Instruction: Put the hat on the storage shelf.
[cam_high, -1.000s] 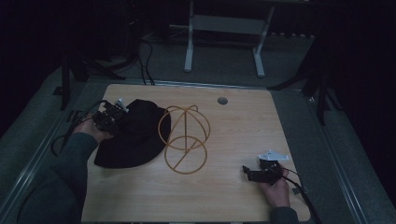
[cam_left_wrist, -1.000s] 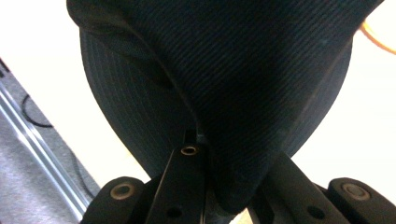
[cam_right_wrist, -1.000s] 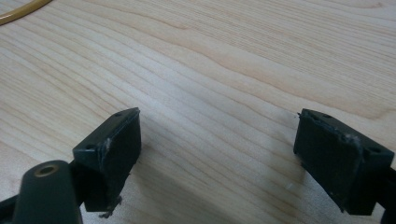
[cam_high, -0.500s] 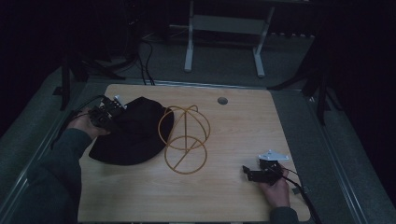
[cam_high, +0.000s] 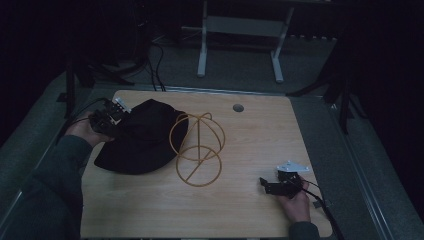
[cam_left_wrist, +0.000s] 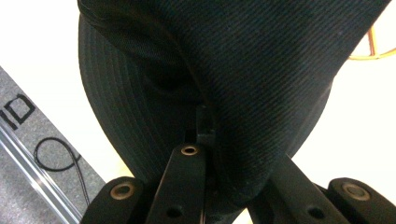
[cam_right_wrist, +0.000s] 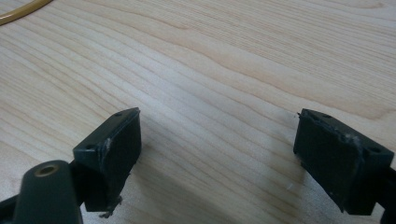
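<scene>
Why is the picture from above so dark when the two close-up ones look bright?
High view: dim throughout, so the black fabric hat shows little detail. Left gripper view: the hat is sharply lit, its weave clear, but the pale wooden table is washed out to white. Right gripper view: evenly lit, wood grain crisp, soft shadows under the open right gripper.

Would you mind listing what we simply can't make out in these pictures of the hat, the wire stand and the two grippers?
- High view: the left gripper's tips are hidden by the black hat.
- High view: the wire stand's left loop overlaps the hat; whether they touch is unclear in the dim light.
- Right gripper view: the stand is cut off by the top-left edge.
- Left gripper view: hat fabric covers the table ahead.
</scene>
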